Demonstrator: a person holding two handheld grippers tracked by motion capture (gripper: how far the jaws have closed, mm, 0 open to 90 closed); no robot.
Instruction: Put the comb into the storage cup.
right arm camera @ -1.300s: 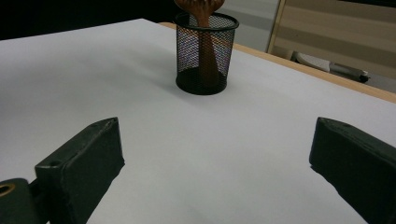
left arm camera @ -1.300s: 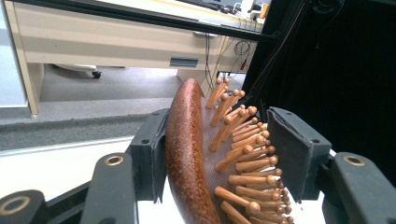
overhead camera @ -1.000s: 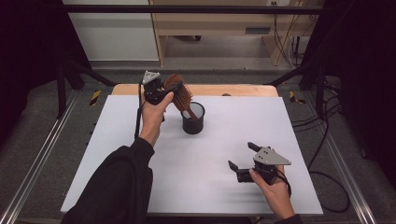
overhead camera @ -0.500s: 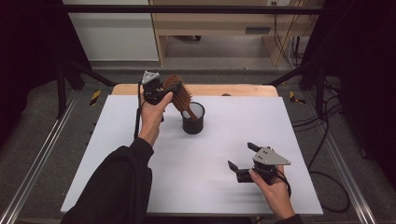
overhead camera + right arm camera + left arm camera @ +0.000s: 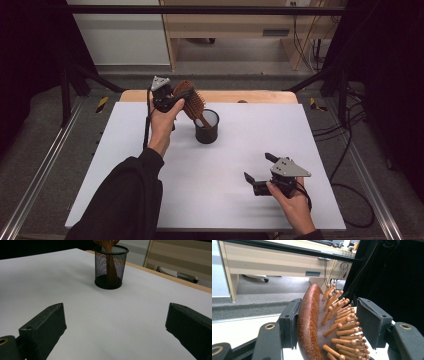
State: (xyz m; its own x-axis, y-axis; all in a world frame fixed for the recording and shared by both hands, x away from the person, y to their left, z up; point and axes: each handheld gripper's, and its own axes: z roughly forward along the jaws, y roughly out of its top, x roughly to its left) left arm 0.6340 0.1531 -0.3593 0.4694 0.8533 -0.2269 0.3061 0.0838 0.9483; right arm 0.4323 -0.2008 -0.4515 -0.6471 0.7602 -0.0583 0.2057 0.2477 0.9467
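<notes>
Clearly we pinch the stiff, light wooden hairbrush (image 5: 312, 322) by its head between our left gripper's (image 5: 167, 97) jaws, while our right gripper (image 5: 265, 172) rests spread.

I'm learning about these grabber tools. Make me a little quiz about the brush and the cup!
1. True or false: the handle of the wooden hairbrush is inside the black mesh cup.
2. Which tool has the brush head between its jaws: A) left tool B) right tool?
3. Fill in: the right tool's jaws are ____ and hold nothing.

Key: 1 true. 2 A. 3 open.
</notes>
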